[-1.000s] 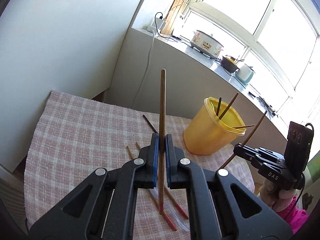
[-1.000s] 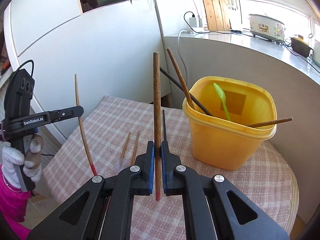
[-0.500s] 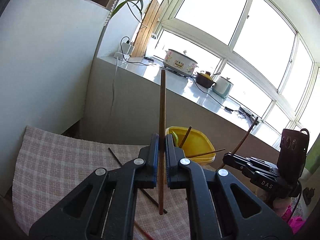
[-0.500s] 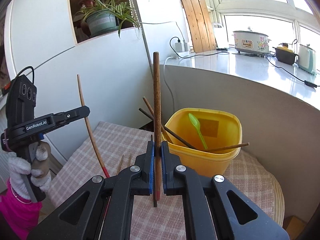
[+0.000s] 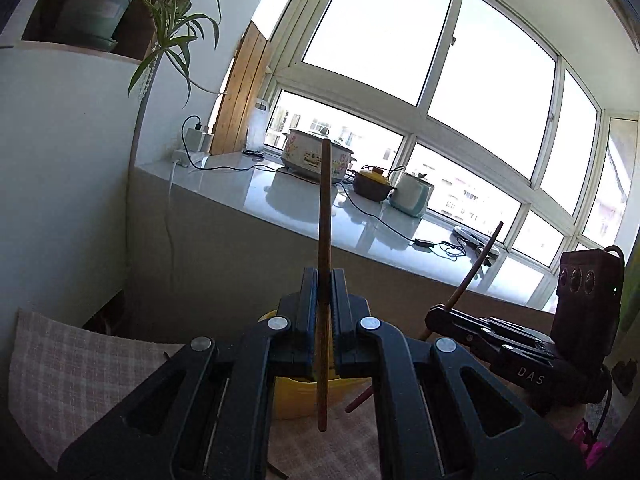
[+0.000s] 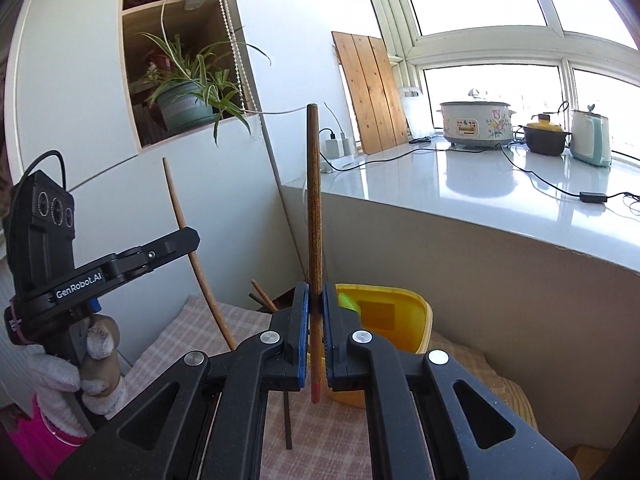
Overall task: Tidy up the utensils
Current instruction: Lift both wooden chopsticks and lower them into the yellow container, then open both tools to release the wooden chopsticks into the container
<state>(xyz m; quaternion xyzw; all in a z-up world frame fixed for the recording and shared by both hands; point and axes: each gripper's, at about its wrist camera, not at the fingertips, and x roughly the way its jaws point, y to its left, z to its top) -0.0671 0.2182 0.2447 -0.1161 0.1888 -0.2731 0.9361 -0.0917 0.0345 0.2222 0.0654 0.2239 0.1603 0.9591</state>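
Two chopsticks are held upright, one per gripper — presumably poised for dropping into the yellow container [image 6: 394,320] on the checked tablecloth [image 6: 188,332]. Left gripper [image 5: 325,280] is clenched on a brown chopstick [image 5: 325,208]; right gripper [image 6: 315,300] pinches a red-tipped chopstick [image 6: 314,200] — both just above the container's rim.

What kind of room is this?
Probably a sunny home kitchen corner or enclosed balcony: a slow cooker and kettle sit on the counter under big windows, beside a potted plant.
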